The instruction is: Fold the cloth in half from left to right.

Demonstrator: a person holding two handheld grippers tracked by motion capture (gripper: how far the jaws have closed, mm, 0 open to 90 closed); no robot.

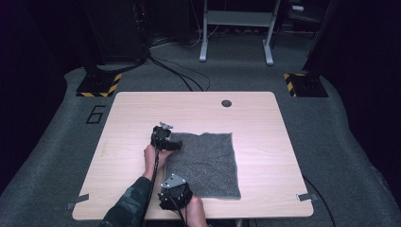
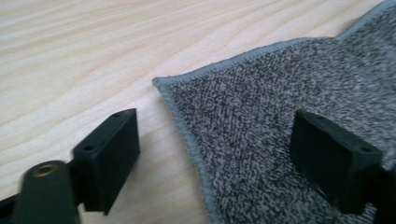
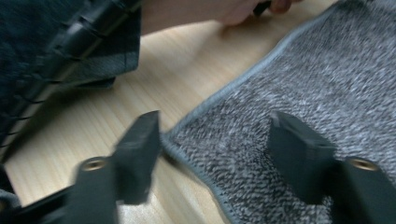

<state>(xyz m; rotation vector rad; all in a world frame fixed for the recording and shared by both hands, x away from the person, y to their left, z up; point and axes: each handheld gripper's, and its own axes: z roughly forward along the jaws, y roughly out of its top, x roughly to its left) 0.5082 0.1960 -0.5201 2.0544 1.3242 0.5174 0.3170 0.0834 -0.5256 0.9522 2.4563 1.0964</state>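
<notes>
We see a wooden table (image 1: 142, 113) with a grey towel (image 1: 208, 161) lying flat near its centre. The left gripper (image 1: 176, 144) stands at the towel's 10 o'clock corner, jaws wide apart astride the hem. The right gripper (image 1: 182, 188) waits at the 7 o'clock corner, jaws spread too, holding nothing.

A dark "6" (image 1: 96, 114) marks the grey floor (image 1: 56, 142).
</notes>
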